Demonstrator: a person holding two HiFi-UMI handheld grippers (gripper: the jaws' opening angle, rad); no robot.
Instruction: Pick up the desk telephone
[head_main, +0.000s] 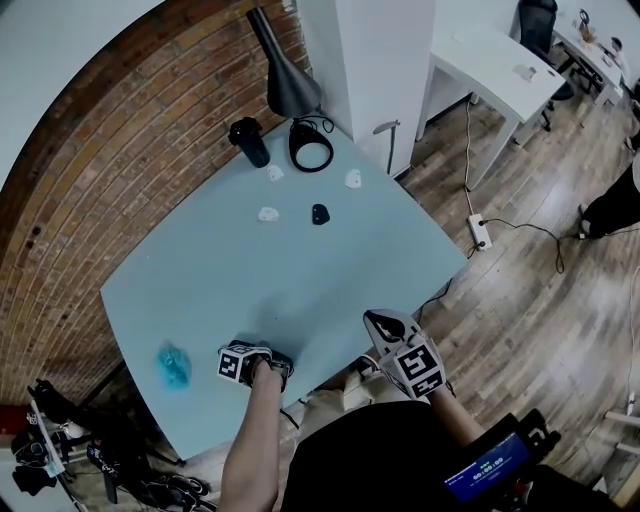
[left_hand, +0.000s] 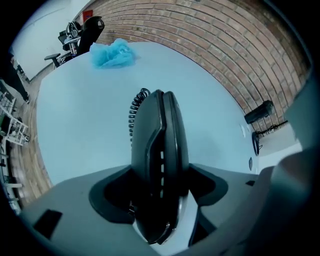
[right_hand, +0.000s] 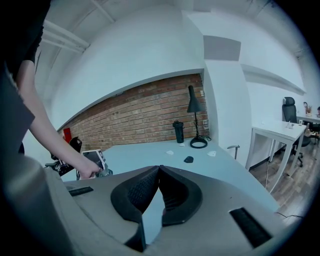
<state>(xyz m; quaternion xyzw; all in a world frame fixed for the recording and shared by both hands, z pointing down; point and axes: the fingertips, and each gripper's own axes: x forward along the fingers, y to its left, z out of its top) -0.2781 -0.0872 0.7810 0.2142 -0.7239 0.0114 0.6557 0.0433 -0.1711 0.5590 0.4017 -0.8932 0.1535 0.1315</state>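
Observation:
In the left gripper view a black telephone handset (left_hand: 159, 135) stands on edge between the jaws of my left gripper (left_hand: 161, 172), and both pads lie against its sides. Its coiled cord (left_hand: 135, 107) trails onto the pale blue table (left_hand: 85, 120). From the head view, the left gripper (head_main: 262, 366) points steeply down at the table's near edge, covering most of the telephone (head_main: 280, 362). My right gripper (head_main: 386, 326) hovers off the table's near right edge, shut with its fingertips touching and nothing between them; it appears again in its own view (right_hand: 159, 172).
A blue crumpled cloth (head_main: 174, 367) lies left of the phone. At the far end are a black lamp (head_main: 287, 80), a black cup (head_main: 249, 141), a cable ring (head_main: 311, 152), a small black item (head_main: 320, 213) and white scraps. A white desk (head_main: 495, 70) stands right; a power strip (head_main: 479, 231) lies on the floor.

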